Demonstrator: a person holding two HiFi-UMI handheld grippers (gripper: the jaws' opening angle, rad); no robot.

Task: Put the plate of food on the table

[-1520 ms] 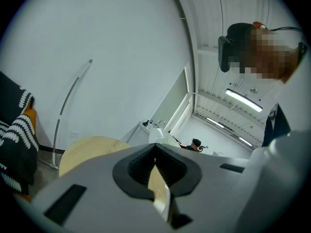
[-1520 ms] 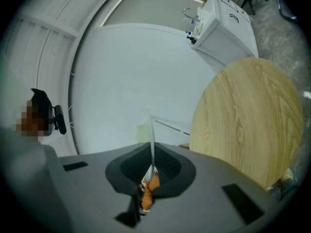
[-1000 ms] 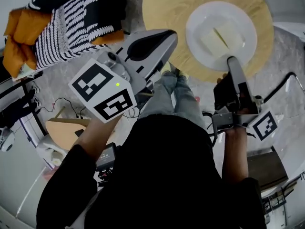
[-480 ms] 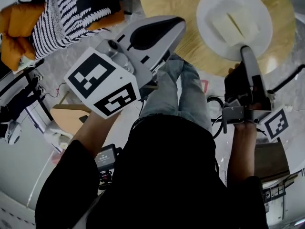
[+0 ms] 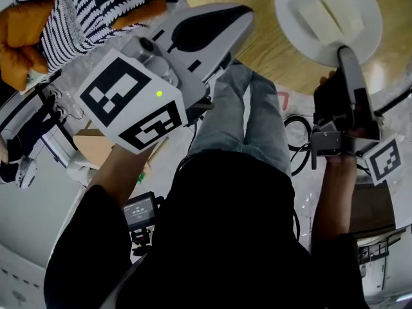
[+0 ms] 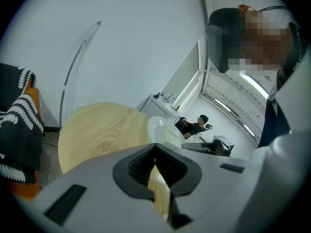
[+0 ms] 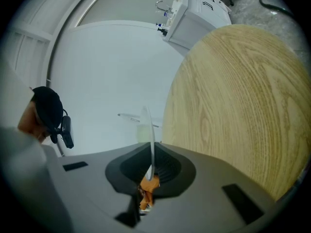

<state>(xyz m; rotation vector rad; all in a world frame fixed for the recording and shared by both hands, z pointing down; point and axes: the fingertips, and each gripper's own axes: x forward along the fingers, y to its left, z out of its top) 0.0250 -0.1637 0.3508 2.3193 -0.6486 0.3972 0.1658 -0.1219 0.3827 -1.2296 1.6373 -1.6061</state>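
Note:
A white plate (image 5: 328, 15) with pale slabs of food (image 5: 325, 11) is over the round wooden table (image 5: 270, 50), at the top right of the head view. My right gripper (image 5: 344, 53) is shut on the plate's near rim. In the right gripper view the plate (image 7: 147, 125) shows edge-on between the jaws of that gripper (image 7: 150, 152), beside the tabletop (image 7: 233, 96). Whether the plate touches the wood I cannot tell. My left gripper (image 5: 232, 28) hovers left of the plate, shut and holding nothing. The left gripper view has its jaws (image 6: 156, 166) pointing at the table (image 6: 102, 130) and the plate (image 6: 163, 130).
A black-and-white striped cloth lies over an orange seat (image 5: 77, 24) left of the table. Cables (image 5: 296, 140) trail on the floor by my legs (image 5: 244, 121). A white counter with a tap (image 7: 194, 8) stands beyond the table. Another person (image 6: 197, 125) sits far off.
Both grippers have come down, the right one carrying the plate lower over the tabletop. The table and plate now sit further up and right in the head view. The grip is unchanged.

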